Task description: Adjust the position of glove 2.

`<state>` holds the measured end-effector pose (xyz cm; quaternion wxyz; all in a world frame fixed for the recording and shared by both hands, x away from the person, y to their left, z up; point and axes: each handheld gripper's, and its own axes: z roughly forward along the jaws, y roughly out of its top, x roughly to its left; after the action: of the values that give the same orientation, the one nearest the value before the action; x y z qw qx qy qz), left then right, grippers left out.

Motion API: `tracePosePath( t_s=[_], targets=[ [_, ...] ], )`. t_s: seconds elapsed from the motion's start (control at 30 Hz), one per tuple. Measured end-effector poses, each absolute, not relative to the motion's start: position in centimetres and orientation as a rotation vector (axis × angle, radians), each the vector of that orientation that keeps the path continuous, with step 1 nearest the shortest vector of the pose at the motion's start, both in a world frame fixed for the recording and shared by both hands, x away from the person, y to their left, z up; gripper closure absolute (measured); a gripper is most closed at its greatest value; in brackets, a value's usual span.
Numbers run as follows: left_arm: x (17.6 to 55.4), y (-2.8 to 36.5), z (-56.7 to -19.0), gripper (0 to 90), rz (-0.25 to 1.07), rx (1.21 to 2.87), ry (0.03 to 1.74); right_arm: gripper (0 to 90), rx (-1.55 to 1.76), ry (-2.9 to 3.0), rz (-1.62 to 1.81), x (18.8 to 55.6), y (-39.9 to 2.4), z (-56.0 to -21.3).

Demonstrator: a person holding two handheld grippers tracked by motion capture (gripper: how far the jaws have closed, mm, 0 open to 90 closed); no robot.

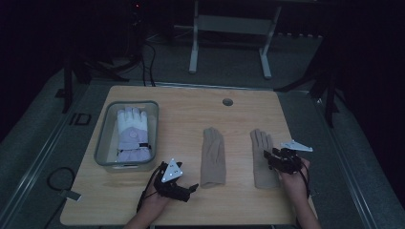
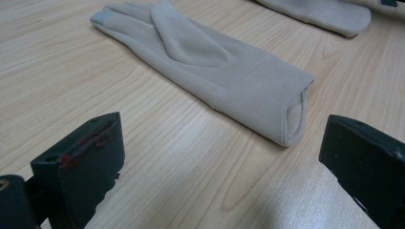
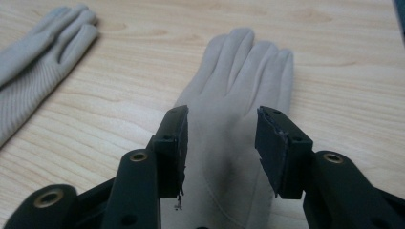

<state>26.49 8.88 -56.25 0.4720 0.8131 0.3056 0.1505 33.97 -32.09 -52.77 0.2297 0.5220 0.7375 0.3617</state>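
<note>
A: Right beige glove point(image 1: 261, 160) lies flat at centre right of the high view, fingers toward the top edge. Right gripper point(image 1: 273, 157) sits over its cuff half; the cuff itself is covered by the gripper and hand.
B: Grip state?
A: Right gripper view: jaws part-open, glove point(image 3: 234, 119) between them, pads clear of the fabric. Nothing held.
B: Left side?
A: Left gripper point(image 1: 191, 187) at lower centre, jaws wide apart, empty, facing the cuff of the second beige glove point(image 2: 210, 71). Its far fingertips are cut off by the top edge there.
B: Anything else?
A: White glove point(image 1: 132, 133) in a clear tray point(image 1: 102, 138), left; dim light blurs its detail.
</note>
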Motion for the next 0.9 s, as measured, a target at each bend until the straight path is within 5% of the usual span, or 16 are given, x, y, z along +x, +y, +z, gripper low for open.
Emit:
tracePosePath(
  t_s=[0.43, 0.53, 0.67, 0.9],
  targets=[
    [26.5, 9.0, -56.3, 1.7, 0.381, 1.984, 0.758, 56.6, 1.426, 2.059, 0.935, 33.6, -31.9, -55.1],
    [26.5, 9.1, -56.3, 1.7, 0.384, 1.982, 0.762, 61.1, 1.408, 2.063, 0.929, 33.6, -31.8, -55.6],
    [26.5, 9.1, -56.3, 1.7, 0.384, 1.981, 0.761, 79.7, 1.416, 2.036, 0.909, 33.5, -31.6, -55.7],
    [26.5, 9.1, -56.2, 1.7, 0.384, 1.978, 0.764, 83.5, 1.481, 1.948, 0.926, 33.0, -30.2, -53.8]
  ],
)
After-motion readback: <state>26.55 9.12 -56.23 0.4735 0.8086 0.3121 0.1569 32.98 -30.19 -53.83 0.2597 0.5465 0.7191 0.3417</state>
